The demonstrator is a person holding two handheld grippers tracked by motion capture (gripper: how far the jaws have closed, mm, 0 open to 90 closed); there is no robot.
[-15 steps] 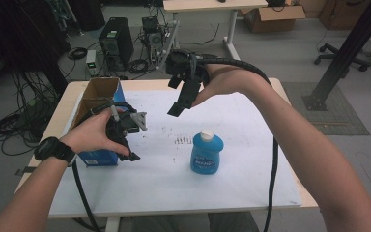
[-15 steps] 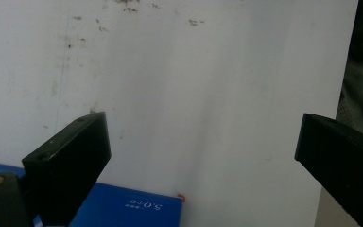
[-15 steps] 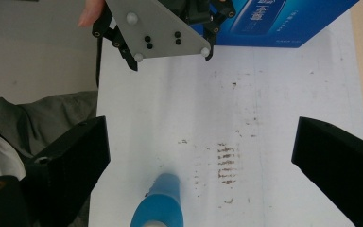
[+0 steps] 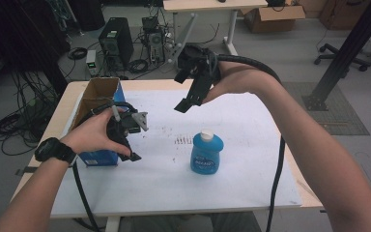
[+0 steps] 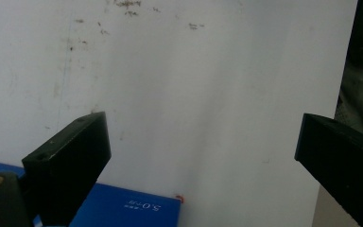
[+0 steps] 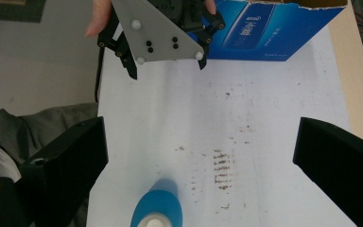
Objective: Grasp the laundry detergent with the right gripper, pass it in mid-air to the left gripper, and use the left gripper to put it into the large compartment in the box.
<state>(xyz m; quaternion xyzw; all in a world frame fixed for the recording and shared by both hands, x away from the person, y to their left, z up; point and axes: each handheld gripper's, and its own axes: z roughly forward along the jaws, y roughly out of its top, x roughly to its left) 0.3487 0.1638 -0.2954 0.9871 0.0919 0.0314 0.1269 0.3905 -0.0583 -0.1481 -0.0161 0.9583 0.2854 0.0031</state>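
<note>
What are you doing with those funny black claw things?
A person holds a tool in each hand over a white table. The left tool hangs beside an open blue box. The right tool is up in the air above a blue bottle. Both are open and empty; the bottle stands untouched.

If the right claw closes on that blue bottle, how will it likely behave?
The blue bottle stands upright on a wide base, so a low push probably slides it rather than tips it. Its smooth, rounded plastic body may slip or squash slightly between flat jaws. How full it is cannot be told.
</note>
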